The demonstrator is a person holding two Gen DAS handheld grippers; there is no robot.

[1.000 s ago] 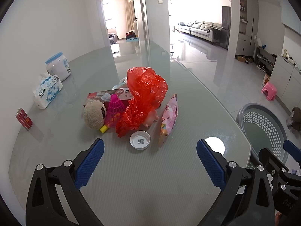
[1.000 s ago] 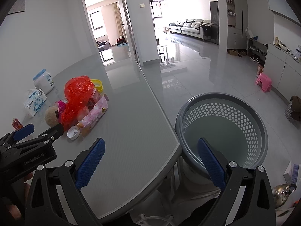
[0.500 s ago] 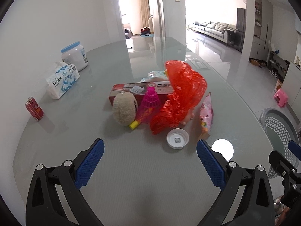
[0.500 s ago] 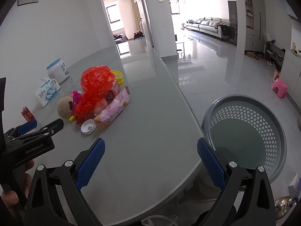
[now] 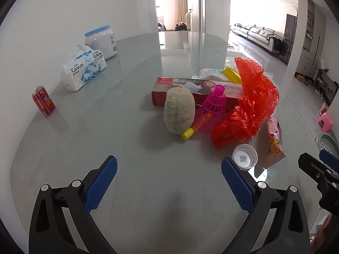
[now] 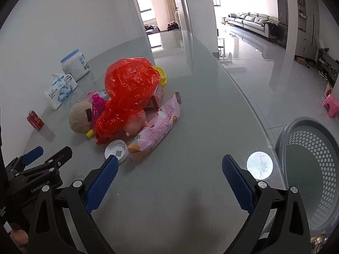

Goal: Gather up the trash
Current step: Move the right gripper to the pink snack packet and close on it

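On the glass table [image 6: 201,110], the trash lies in one untouched heap: red plastic bag [image 6: 129,89], pink wrapper [image 6: 156,124], white cap [image 6: 116,151], toothpaste box [image 5: 197,89]. Left gripper [image 5: 169,175] and right gripper [image 6: 169,175] both hover short of the heap, jaws spread wide, holding nothing. The perforated grey basket [image 6: 307,169] beside the table appears empty; collection seems not yet begun.

My round glass table [image 5: 131,190] carries a crumpled red plastic bag [image 5: 250,105], white bottle cap [image 5: 244,157], red soda can [image 5: 43,101] and tissue pack [image 5: 84,68].
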